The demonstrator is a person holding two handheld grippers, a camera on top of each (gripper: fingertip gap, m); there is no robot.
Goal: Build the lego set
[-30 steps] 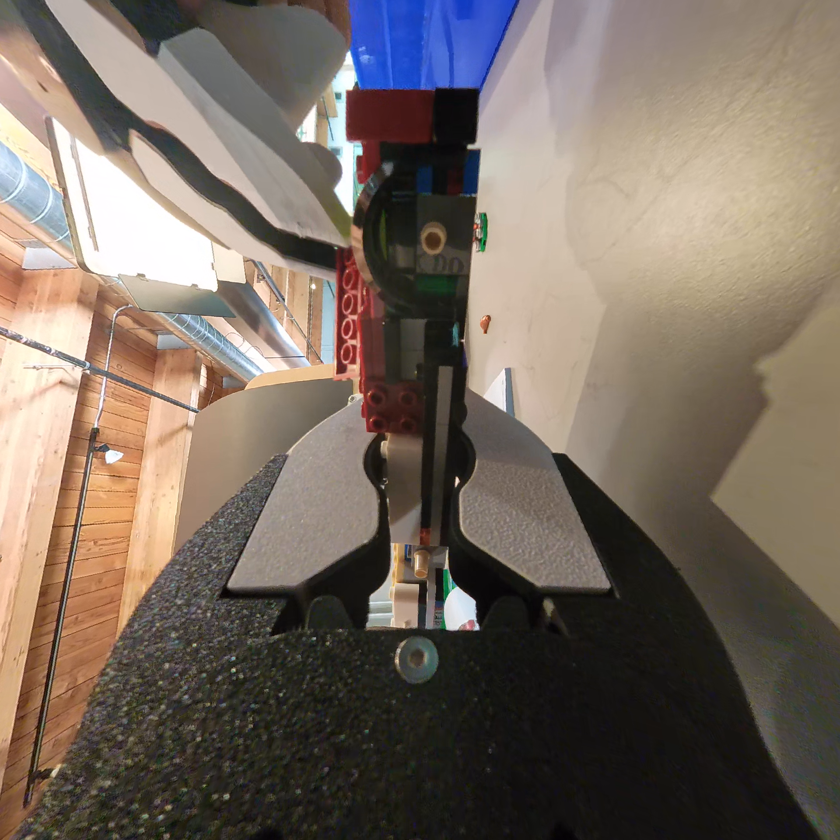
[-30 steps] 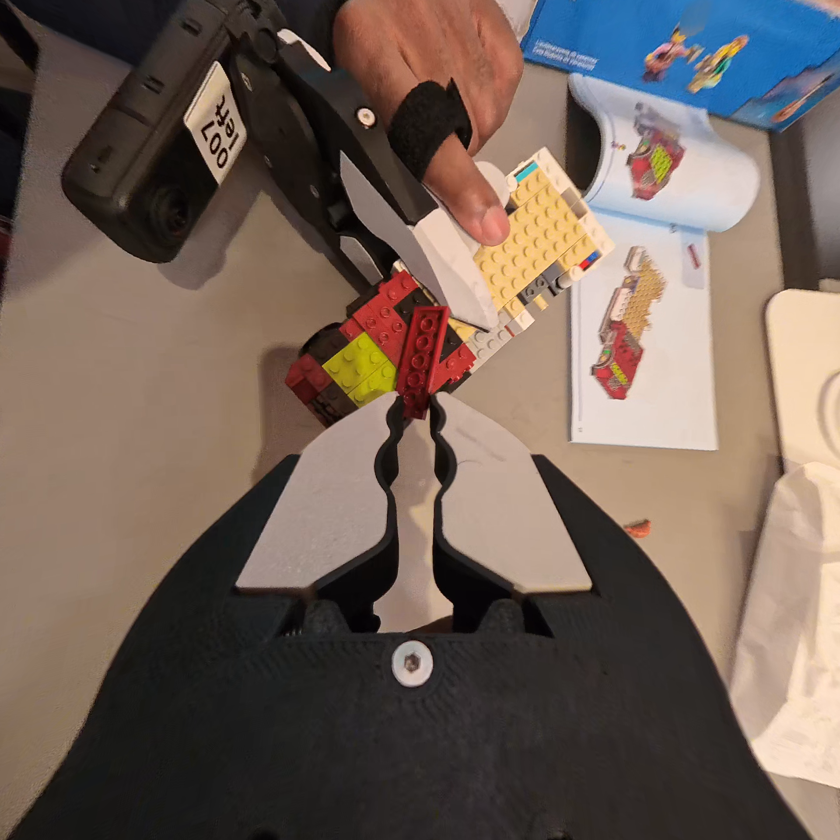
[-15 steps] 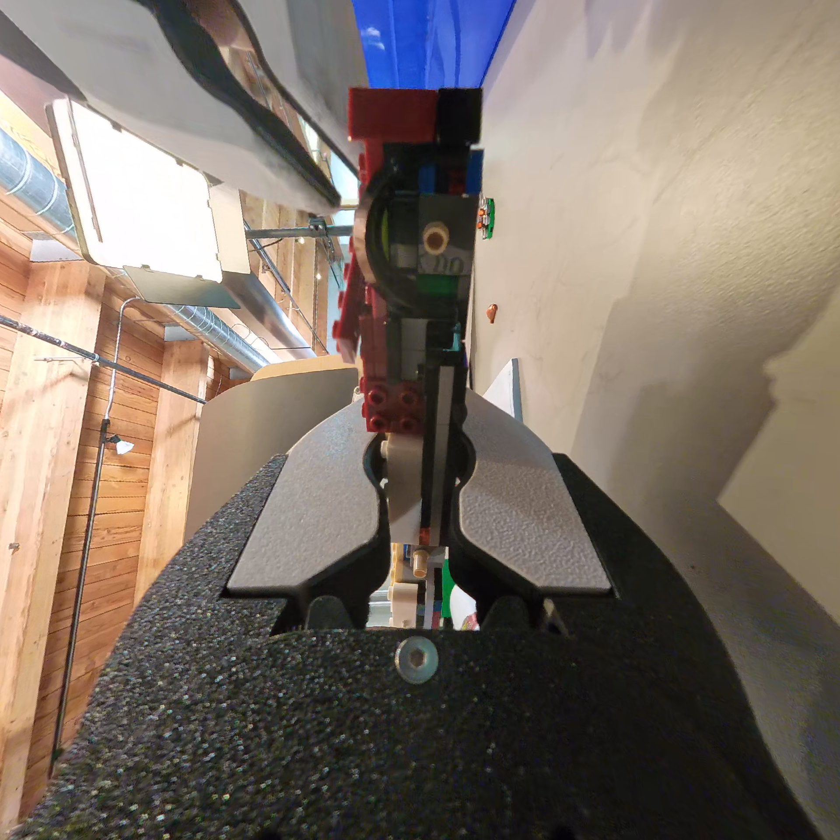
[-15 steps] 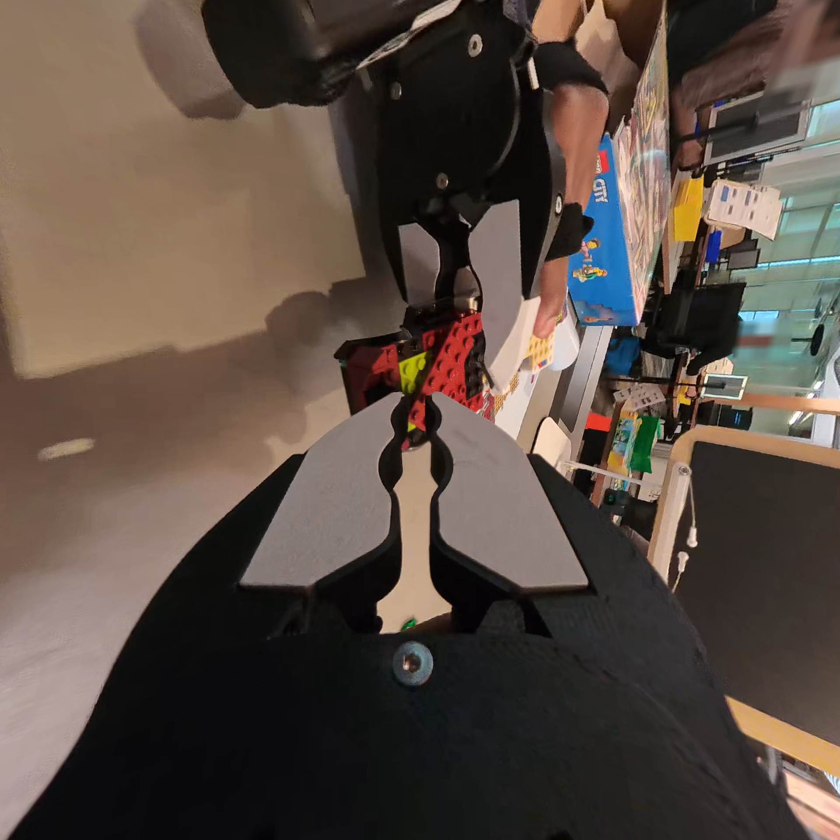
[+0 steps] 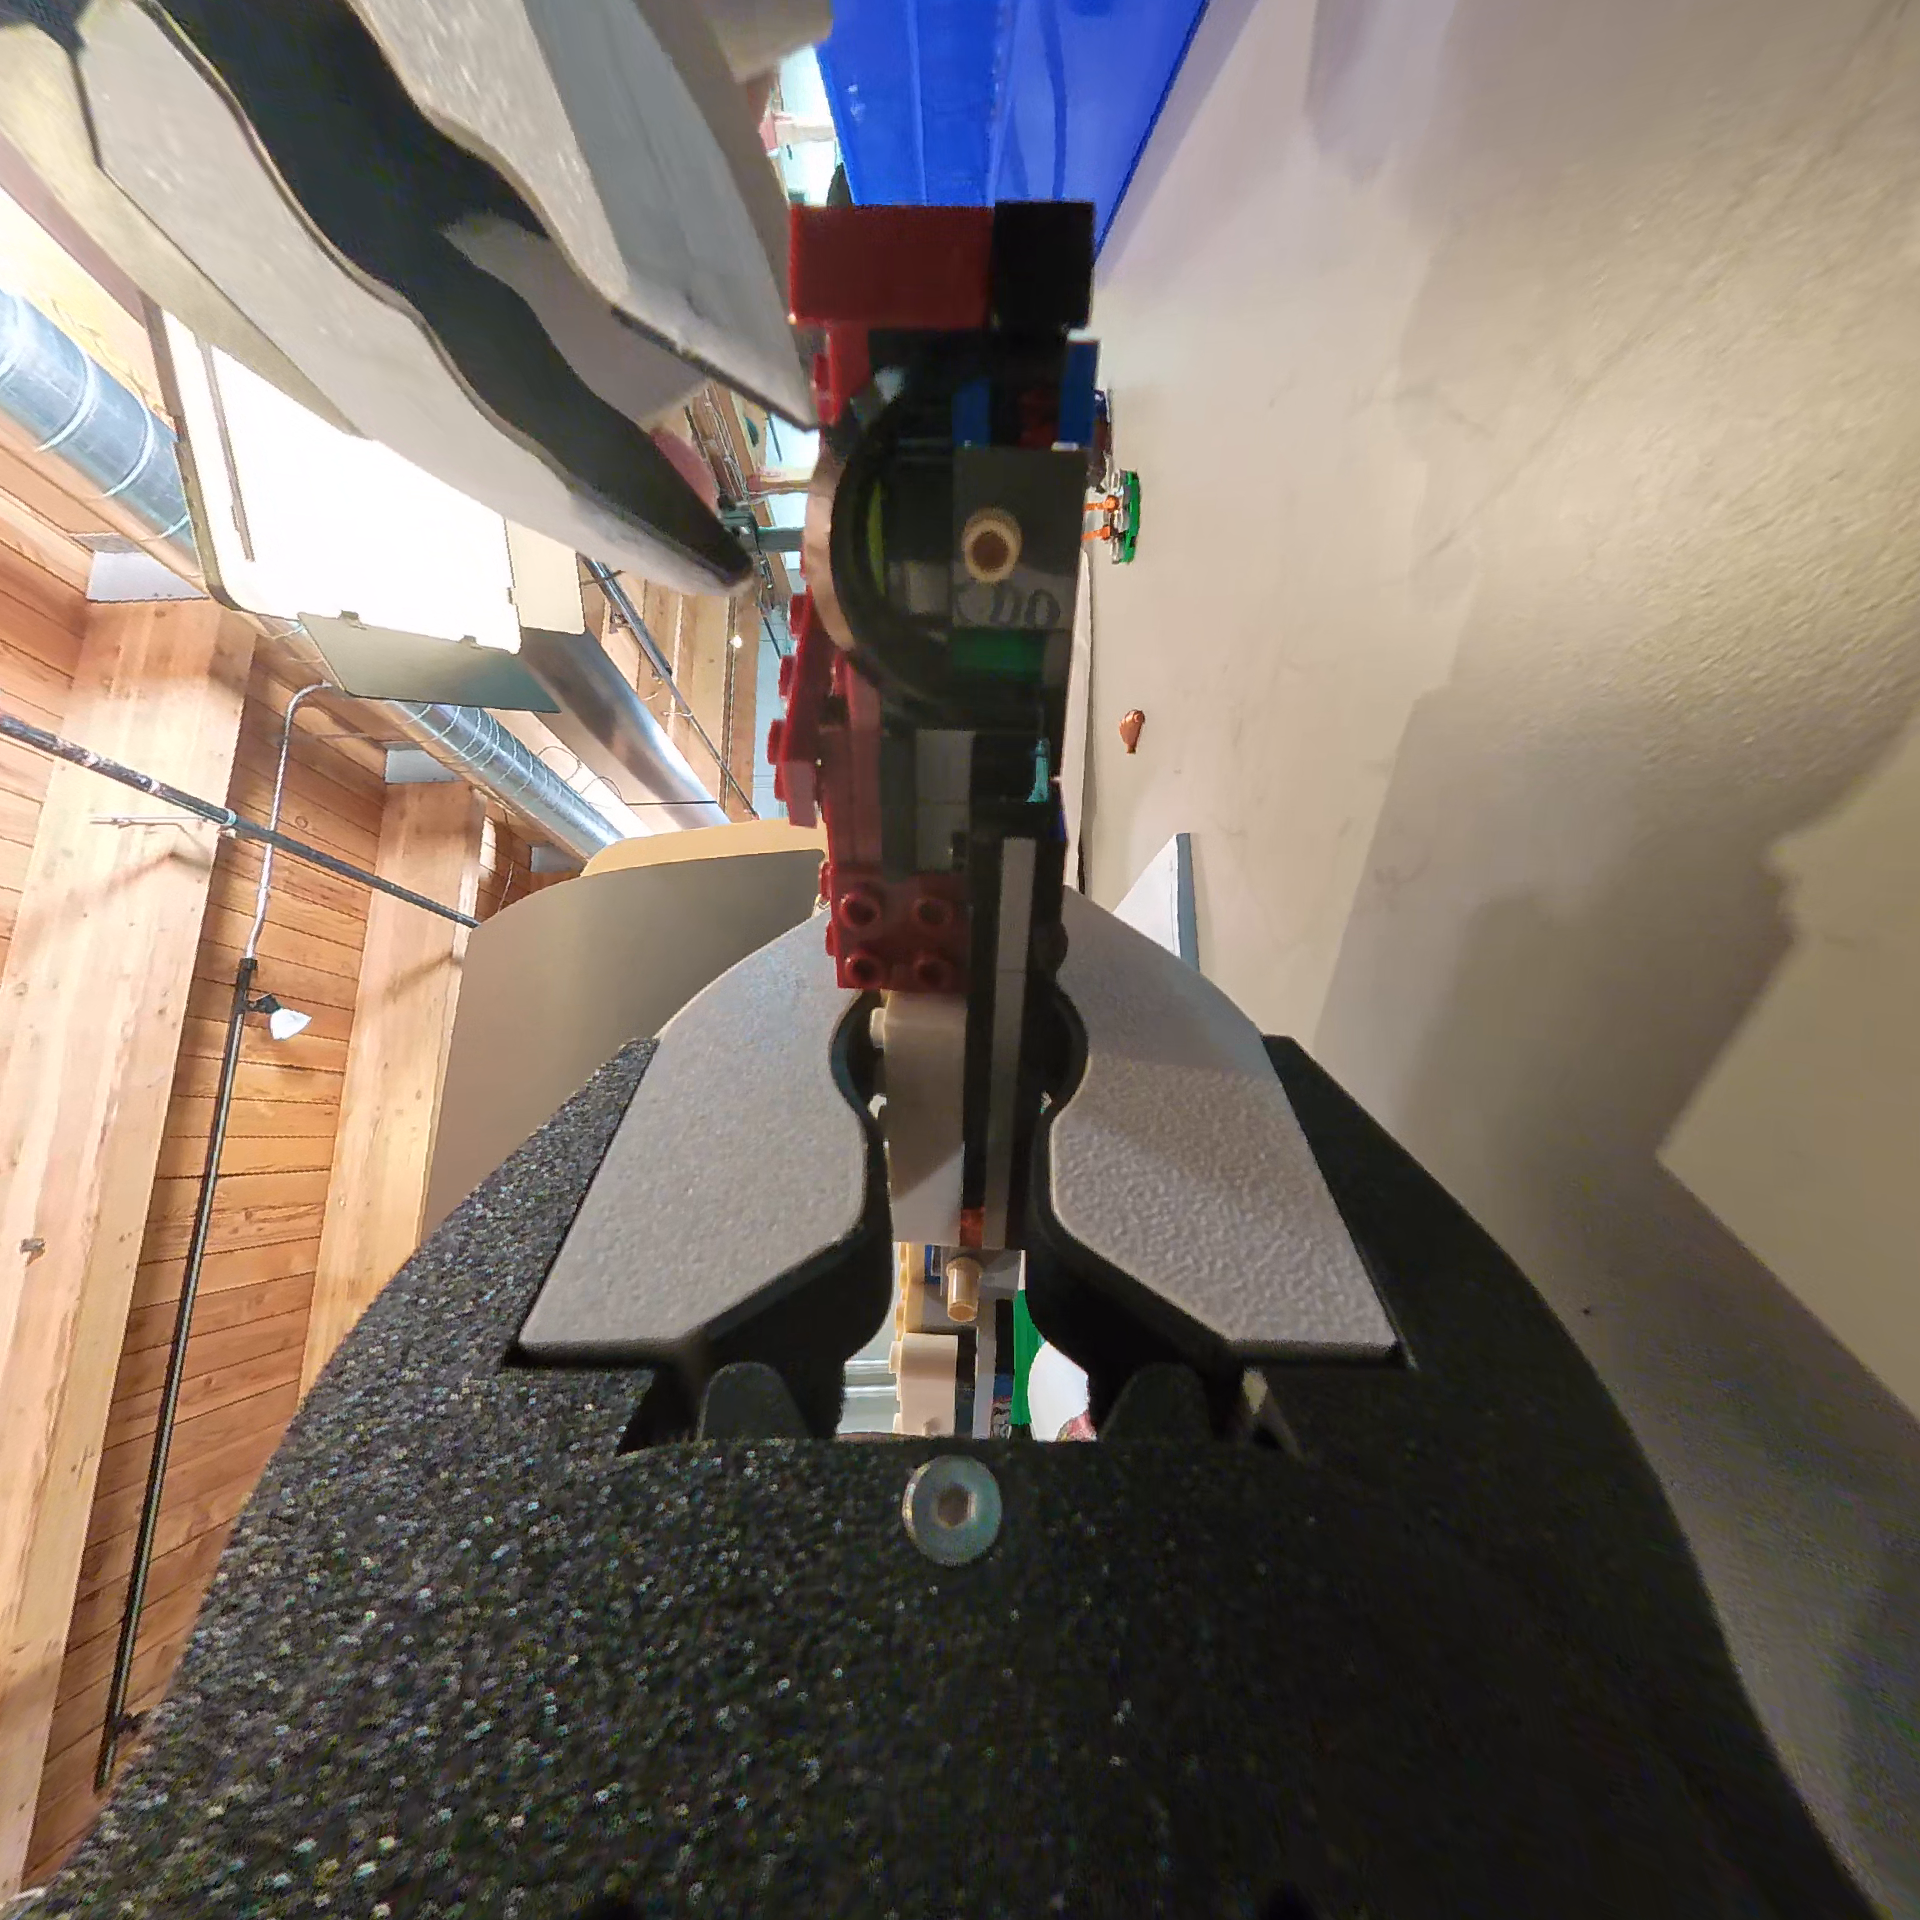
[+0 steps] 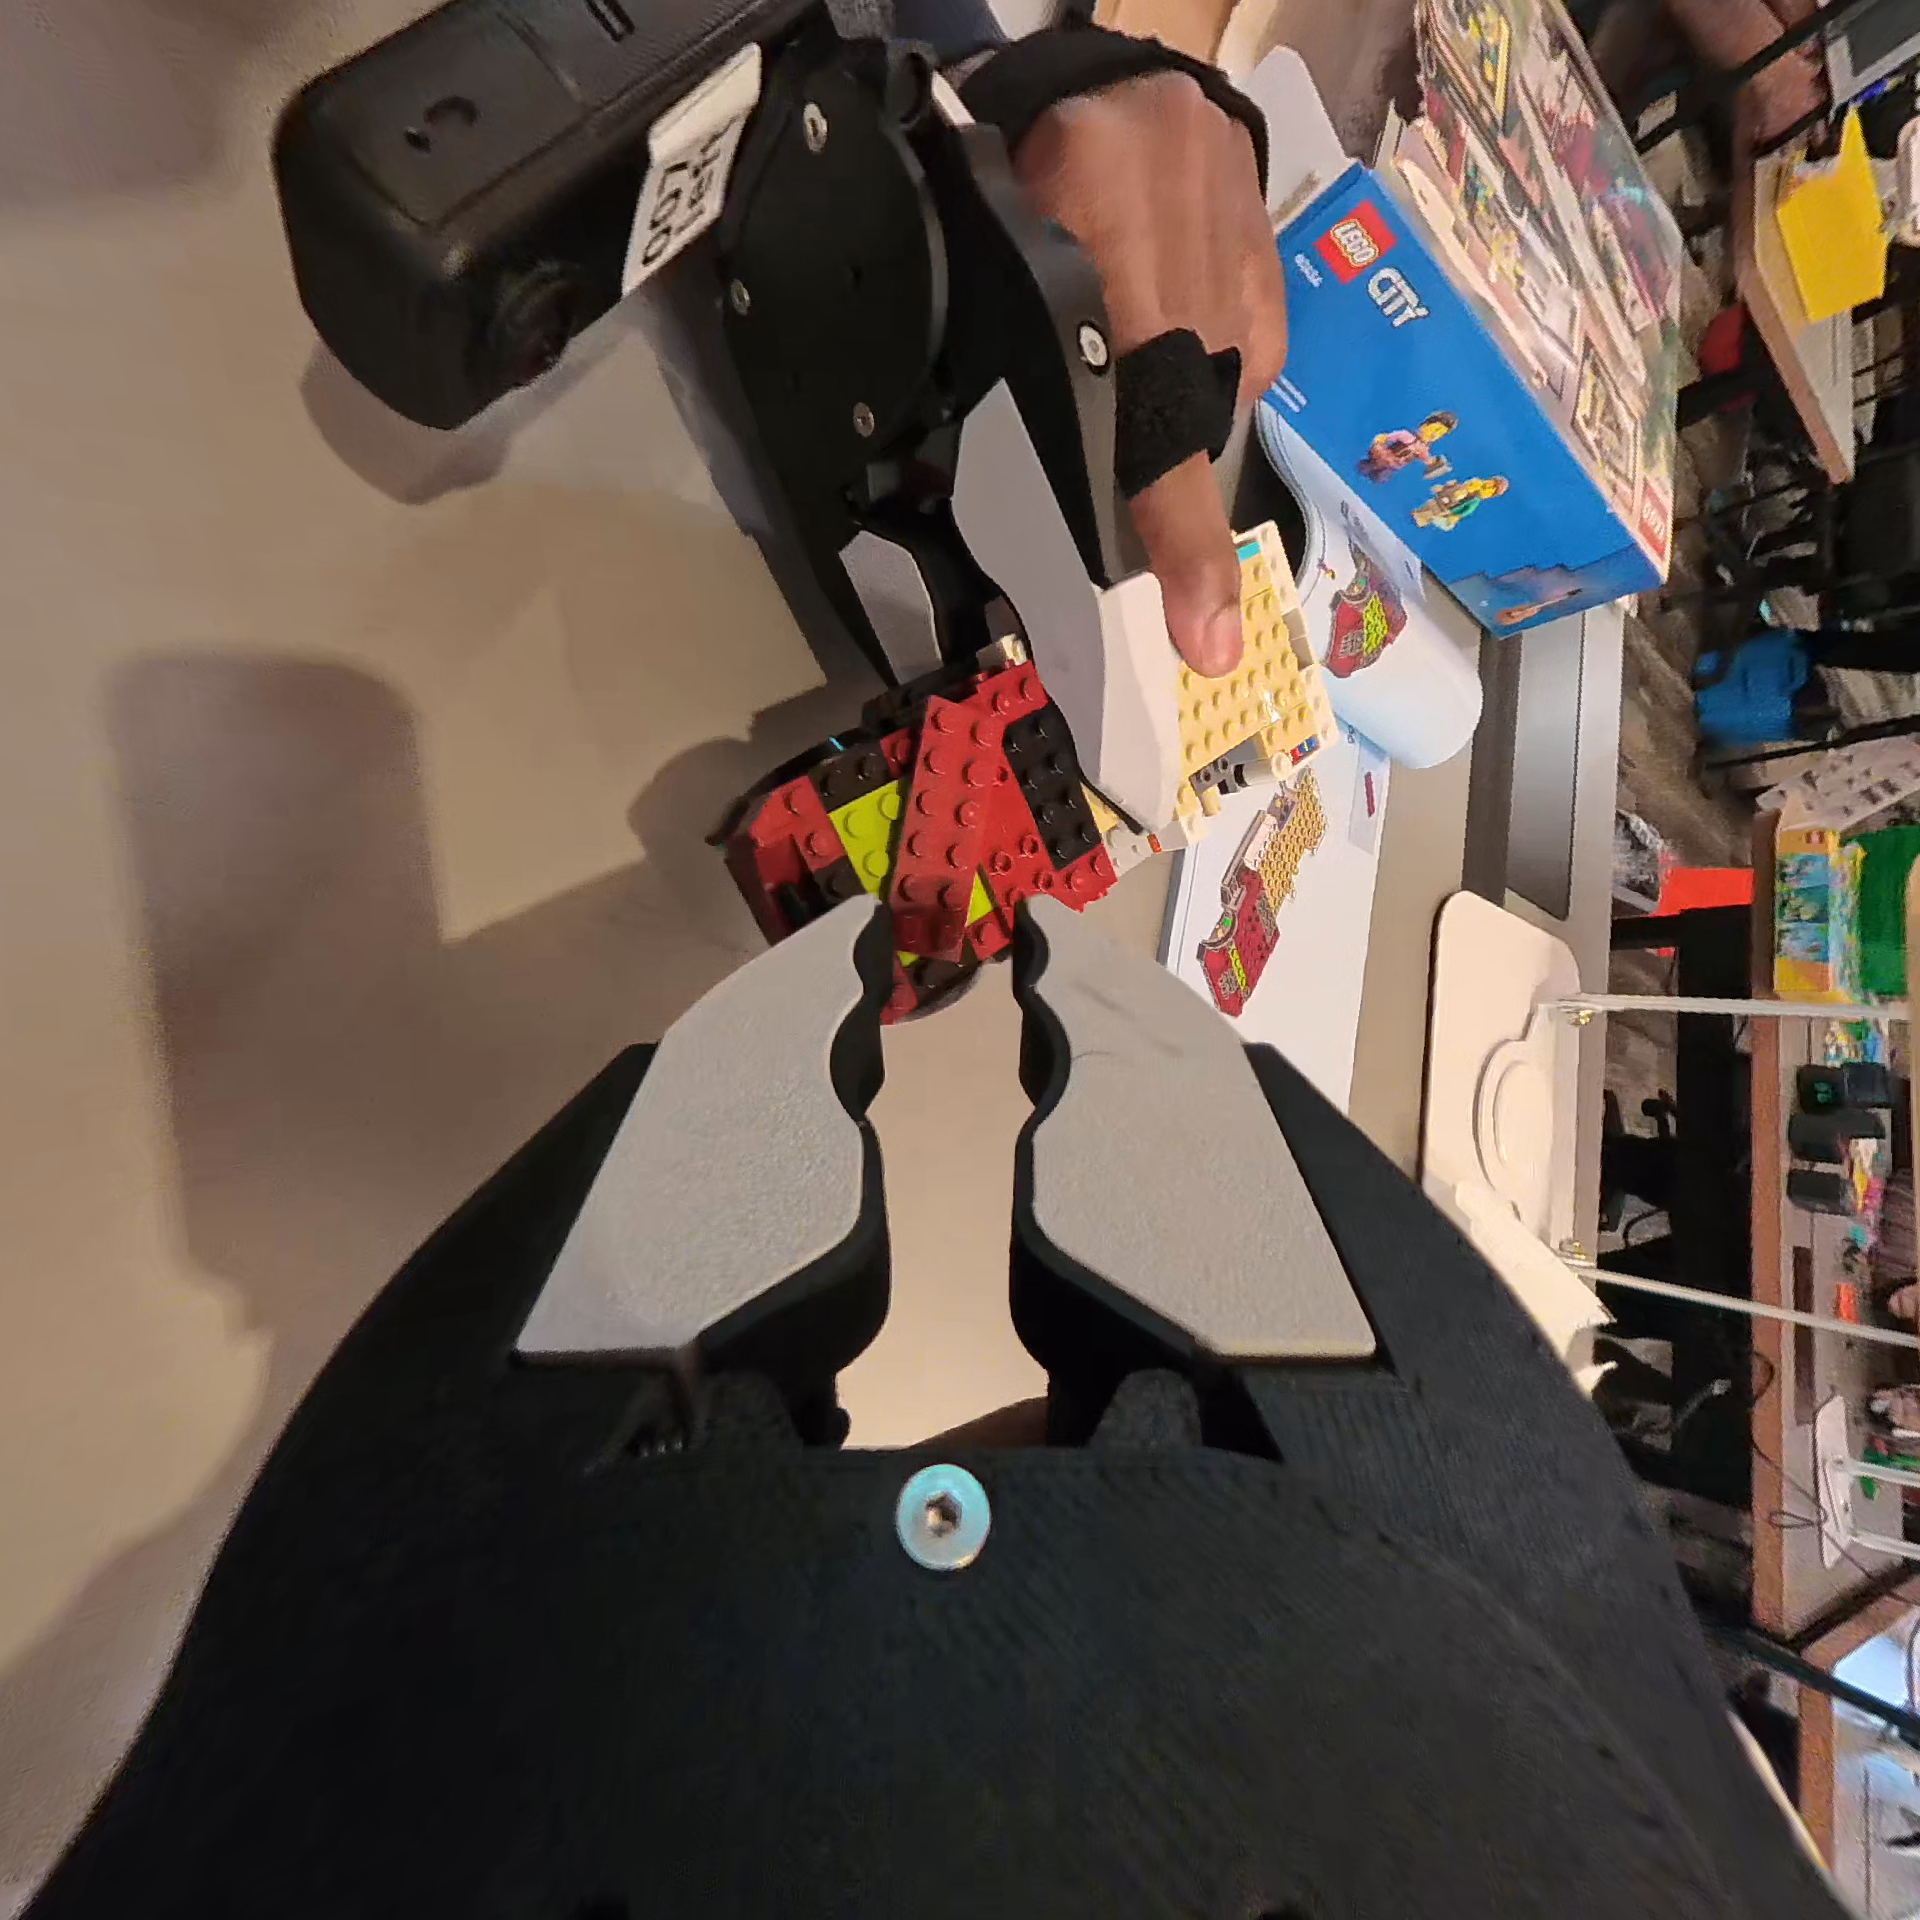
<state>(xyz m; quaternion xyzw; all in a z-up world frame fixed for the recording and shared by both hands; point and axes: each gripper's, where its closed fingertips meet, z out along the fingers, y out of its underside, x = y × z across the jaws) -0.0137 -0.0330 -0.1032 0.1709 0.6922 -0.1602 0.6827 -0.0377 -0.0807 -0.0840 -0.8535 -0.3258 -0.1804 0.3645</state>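
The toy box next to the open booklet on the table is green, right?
Not quite. The box next to the booklet on the table is blue, not green. The right wrist view shows it.

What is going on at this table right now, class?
A person is working on a toy-brick vehicle with two hand-held tools. The left tool is clamped on the pale end of the model, and the person's hand rests a fingertip on its tan plate. The right tool is open, its fingertips either side of a dark red plate lying on the model's studs. An open instruction booklet and a blue box lie beyond.
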